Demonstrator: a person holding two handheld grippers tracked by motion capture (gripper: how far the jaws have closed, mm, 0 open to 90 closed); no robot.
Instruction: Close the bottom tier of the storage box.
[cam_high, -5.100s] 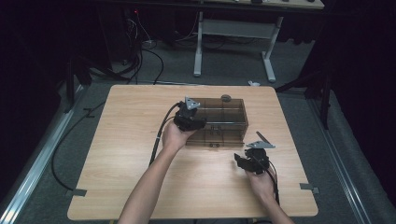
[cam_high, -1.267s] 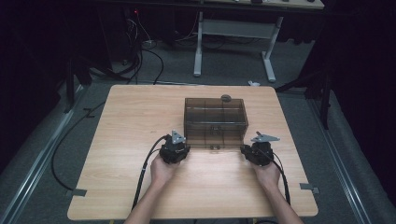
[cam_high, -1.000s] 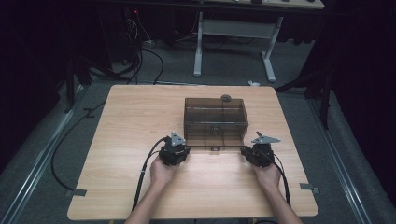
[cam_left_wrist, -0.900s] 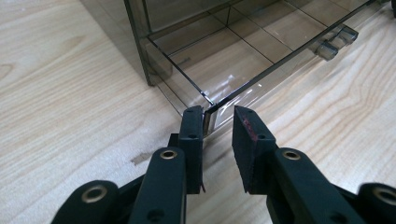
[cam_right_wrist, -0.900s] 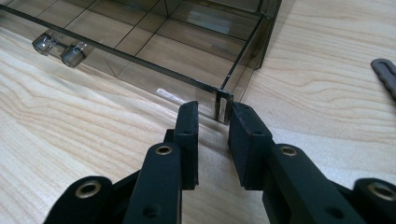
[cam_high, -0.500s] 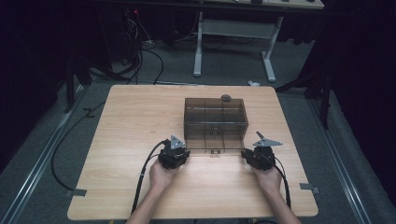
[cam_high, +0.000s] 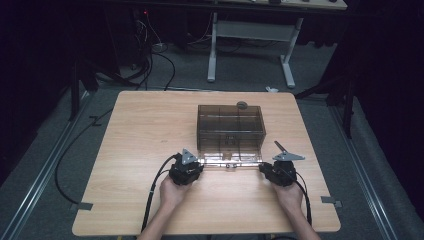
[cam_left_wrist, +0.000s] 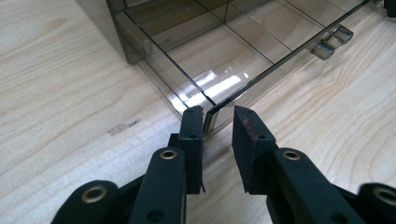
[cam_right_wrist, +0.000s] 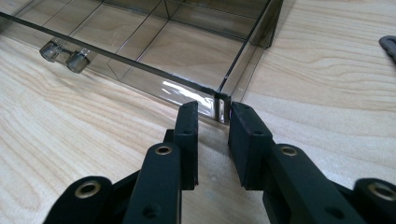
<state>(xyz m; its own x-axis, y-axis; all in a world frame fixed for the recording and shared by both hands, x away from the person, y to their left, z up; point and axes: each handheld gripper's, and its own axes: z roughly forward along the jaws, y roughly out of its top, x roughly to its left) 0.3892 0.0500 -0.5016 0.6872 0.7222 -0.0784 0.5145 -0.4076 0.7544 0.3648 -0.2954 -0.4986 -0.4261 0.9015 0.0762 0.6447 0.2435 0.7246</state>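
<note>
A light wooden table (cam_high: 150, 130) bears a smoky clear plastic compartment box (cam_high: 230, 125) right of its middle, with a shallow drawer (cam_high: 229, 161) drawn out toward the person. Both forearms reach in from the near edge, roughly parallel. The left hand (cam_high: 172, 192) sets the left gripper (cam_left_wrist: 218, 125) at the drawer's near left corner, jaws parted around it. The right hand (cam_high: 290, 192) sets the right gripper (cam_right_wrist: 213, 116) at the near right corner, jaws parted, one jaw touching the corner.
</note>
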